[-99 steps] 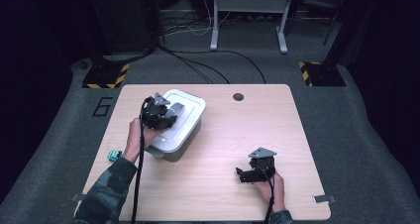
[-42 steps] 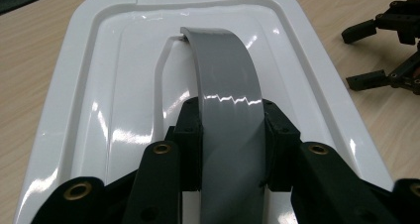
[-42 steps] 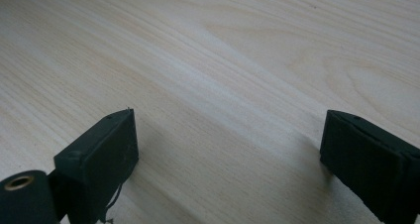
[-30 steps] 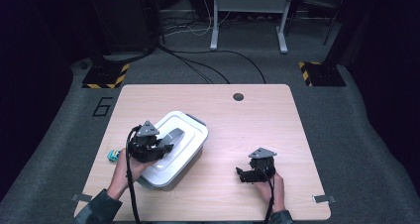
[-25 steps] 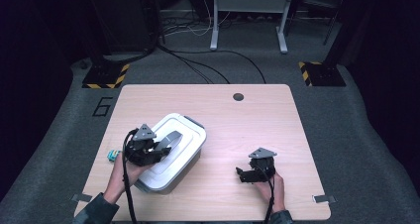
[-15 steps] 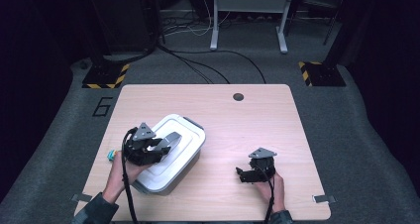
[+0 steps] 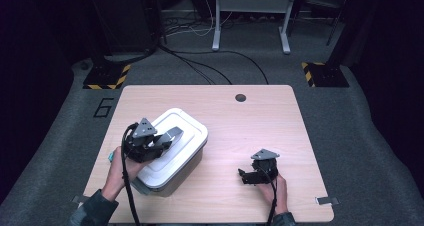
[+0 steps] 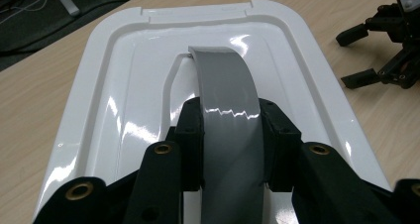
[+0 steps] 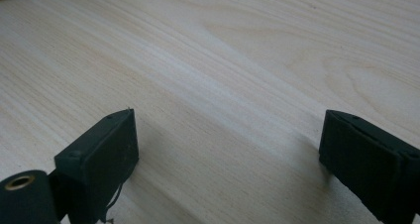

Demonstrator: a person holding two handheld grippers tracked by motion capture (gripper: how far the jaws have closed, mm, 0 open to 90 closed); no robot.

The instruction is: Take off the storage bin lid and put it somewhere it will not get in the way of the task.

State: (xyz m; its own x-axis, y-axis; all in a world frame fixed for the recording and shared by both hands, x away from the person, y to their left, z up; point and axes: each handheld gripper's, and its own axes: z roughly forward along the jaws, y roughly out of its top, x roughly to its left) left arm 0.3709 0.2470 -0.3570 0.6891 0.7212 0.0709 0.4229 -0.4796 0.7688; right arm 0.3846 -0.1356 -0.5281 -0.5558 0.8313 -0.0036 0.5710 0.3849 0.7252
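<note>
Gripping the grey handle (image 8: 225,110) of the white box (image 7: 172,151) at the table's (image 7: 260,121) near left, the left gripper (image 8: 228,140) stays clamped for hauling, while the right gripper (image 9: 228,154) rests wide open, empty, well apart.

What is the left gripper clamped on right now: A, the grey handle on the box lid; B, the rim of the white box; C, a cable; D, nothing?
A: in the left gripper view, the left gripper has both jaws pressed against the sides of the grey handle on the white lid.
</note>
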